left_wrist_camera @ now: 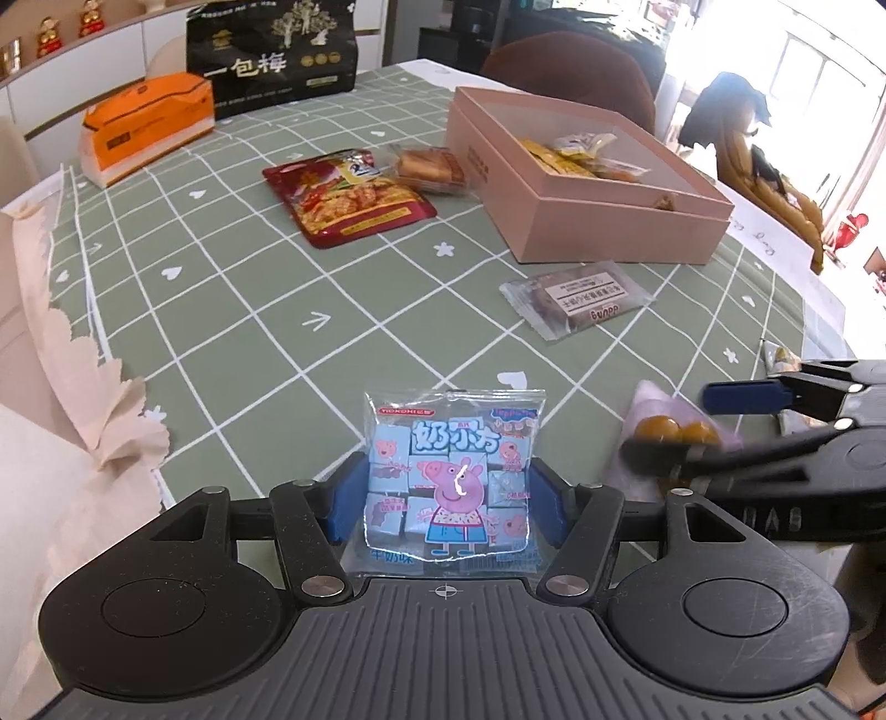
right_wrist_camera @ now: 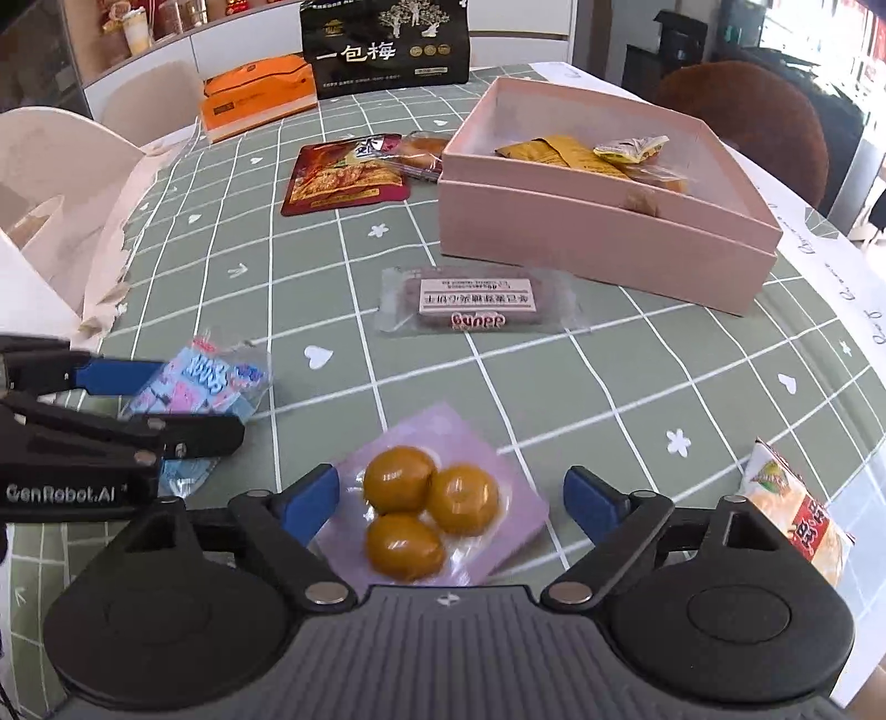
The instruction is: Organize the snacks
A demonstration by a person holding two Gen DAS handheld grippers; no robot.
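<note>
My left gripper (left_wrist_camera: 447, 498) is shut on a blue Peppa Pig candy bag (left_wrist_camera: 451, 476), its blue pads touching both sides; the bag also shows in the right wrist view (right_wrist_camera: 205, 382). My right gripper (right_wrist_camera: 451, 498) is open around a purple pack of three yellow egg yolks (right_wrist_camera: 429, 512), its pads apart from the pack's edges; the pack also shows in the left wrist view (left_wrist_camera: 664, 437). An open pink box (right_wrist_camera: 598, 232) holding several yellow snack packets stands at the far right of the table.
A clear-wrapped brown bar (right_wrist_camera: 476, 302) lies before the box. A red pouch (right_wrist_camera: 343, 177) and a pastry pack (right_wrist_camera: 423, 152) lie left of it. A black bag (right_wrist_camera: 387, 44) and an orange box (right_wrist_camera: 255, 97) stand at the back. An orange-white snack bag (right_wrist_camera: 797, 520) lies at the right edge.
</note>
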